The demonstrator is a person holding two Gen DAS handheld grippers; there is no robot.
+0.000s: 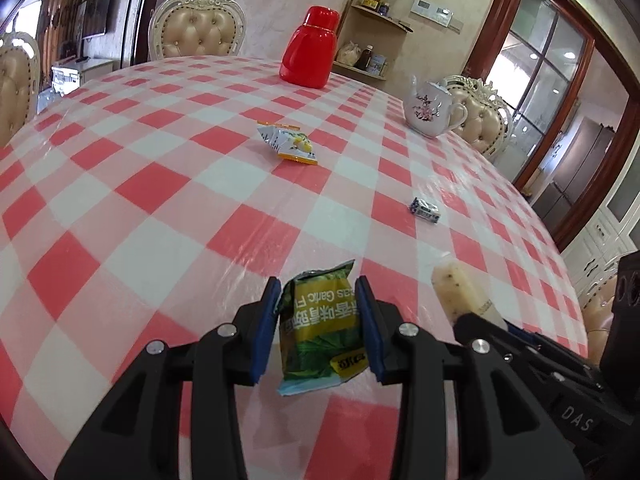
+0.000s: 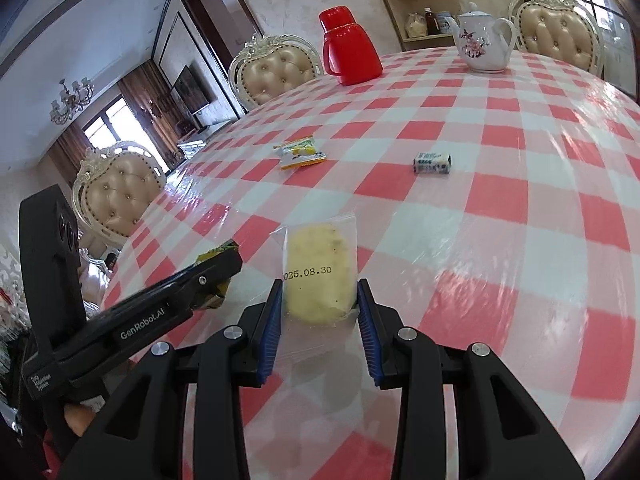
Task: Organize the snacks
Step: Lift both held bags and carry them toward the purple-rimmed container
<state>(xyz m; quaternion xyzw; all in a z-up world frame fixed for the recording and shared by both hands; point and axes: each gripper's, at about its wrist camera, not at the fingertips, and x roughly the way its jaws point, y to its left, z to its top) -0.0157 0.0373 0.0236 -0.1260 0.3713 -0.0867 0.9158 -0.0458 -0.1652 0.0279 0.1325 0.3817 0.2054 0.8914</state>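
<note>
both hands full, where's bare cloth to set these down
Bare: the wide stretch left of the orange packet, and between it and the green packet. Busier on the right, around the small blue pack and teapot.

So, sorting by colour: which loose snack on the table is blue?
The small blue-and-white packet, right of the orange-and-yellow packet.

Left gripper [image 1: 318,292] low in the centre of its own frame, blue pads [image 1: 267,328] pressed on both sides of a green packet [image 1: 322,332], pointing down at a slant. Right gripper [image 2: 318,294] at lower centre of its frame, likewise slanted, pads [image 2: 272,328] clamped on a clear-wrapped pale cake [image 2: 320,272]. Side by side: each seen at the other's frame edge, lower right and lower left. Bit of a hand [image 2: 78,418] at lower left.
</note>
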